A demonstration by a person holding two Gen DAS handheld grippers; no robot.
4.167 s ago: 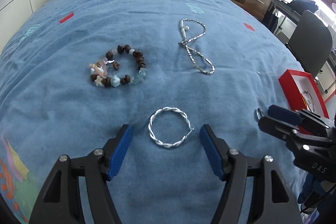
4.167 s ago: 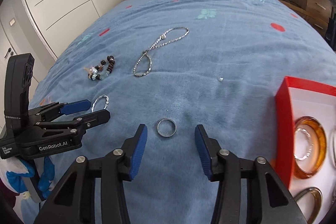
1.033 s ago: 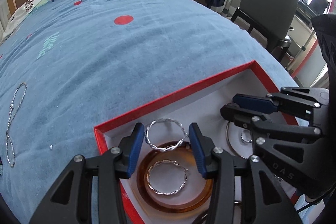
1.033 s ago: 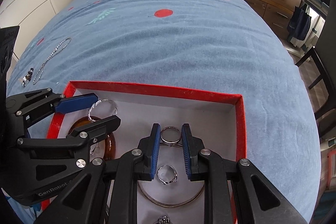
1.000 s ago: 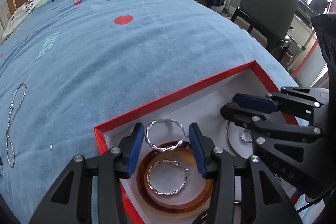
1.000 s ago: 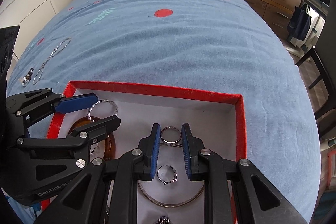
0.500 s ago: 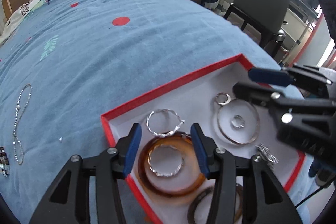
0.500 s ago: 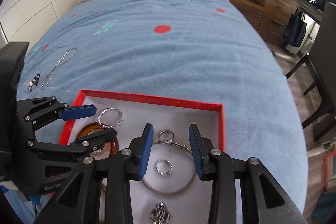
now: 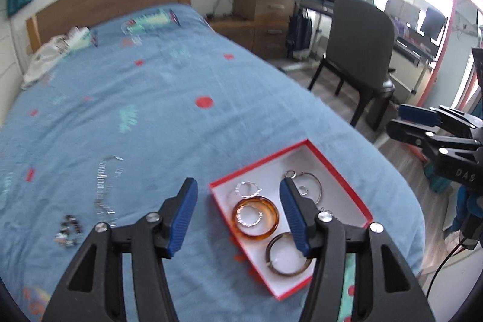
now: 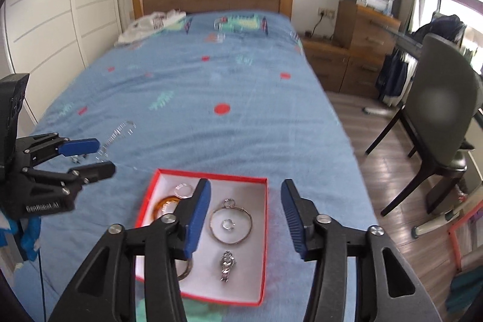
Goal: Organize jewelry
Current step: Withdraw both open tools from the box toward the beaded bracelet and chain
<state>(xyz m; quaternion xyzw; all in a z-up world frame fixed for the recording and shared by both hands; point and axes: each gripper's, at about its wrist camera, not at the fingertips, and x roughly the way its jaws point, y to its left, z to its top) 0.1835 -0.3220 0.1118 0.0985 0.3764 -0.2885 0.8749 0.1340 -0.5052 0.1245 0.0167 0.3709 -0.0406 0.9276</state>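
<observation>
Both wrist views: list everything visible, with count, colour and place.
jewelry box: one, red rim, white inside, near bed edge
amber bangle: one, in box
twisted hoops: two, silver, one inside bangle
large thin hoop: one, silver, in box
chain necklace: one, silver, on bedspread
beaded bracelet: one, dark, beside necklace
bedspread: one, blue
chair: one, dark, beside bed
left gripper: empty, jaws opening
right gripper: empty, jaws opening
</observation>
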